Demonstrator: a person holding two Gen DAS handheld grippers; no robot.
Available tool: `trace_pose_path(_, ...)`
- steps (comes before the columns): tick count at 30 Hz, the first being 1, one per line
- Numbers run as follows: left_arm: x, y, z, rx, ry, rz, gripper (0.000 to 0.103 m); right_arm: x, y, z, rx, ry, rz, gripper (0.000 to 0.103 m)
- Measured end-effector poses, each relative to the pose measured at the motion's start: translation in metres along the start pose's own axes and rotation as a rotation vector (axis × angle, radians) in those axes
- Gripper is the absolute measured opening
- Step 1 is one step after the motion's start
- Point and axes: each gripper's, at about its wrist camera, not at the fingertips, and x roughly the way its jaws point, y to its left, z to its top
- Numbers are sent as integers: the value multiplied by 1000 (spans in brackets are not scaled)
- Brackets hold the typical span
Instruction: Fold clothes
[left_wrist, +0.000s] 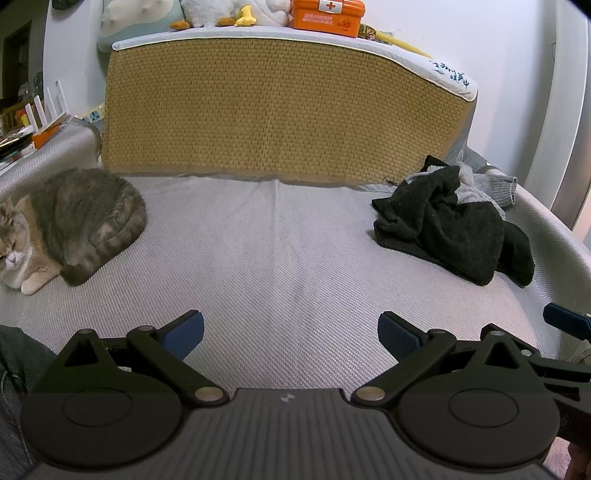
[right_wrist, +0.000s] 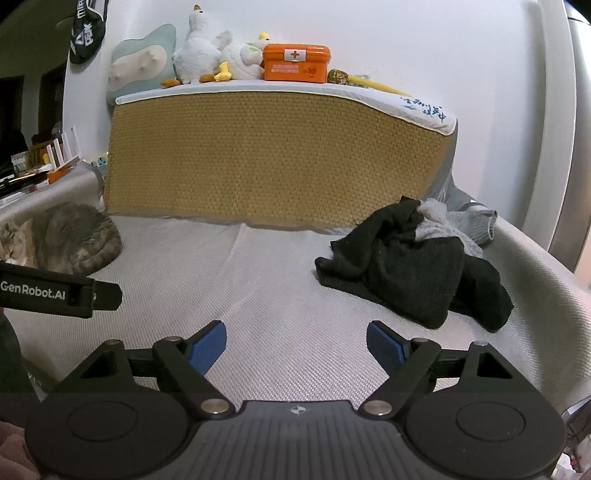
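Two empty grippers, left gripper and right gripper (jaws apart), one clothes heap, one cat

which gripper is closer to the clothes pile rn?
Right. The right gripper hovers open just short of the clothes pile, which lies ahead to its right. The left gripper, also open, sits further left, toward the cat.

Crumpled black knit garment: unfolded, heaped on the grey woven bed cover, right side, near the woven tan upright panel. Rumpled light grey knit garment: ribbed cuff showing, bunched behind and partly under the black one, touching it.
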Motion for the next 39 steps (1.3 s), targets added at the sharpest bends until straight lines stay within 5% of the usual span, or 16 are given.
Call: trace_pose_path(39, 3, -3, -2, 17, -17, -17, 103, 14, -19, 1, 9, 25, 31, 70)
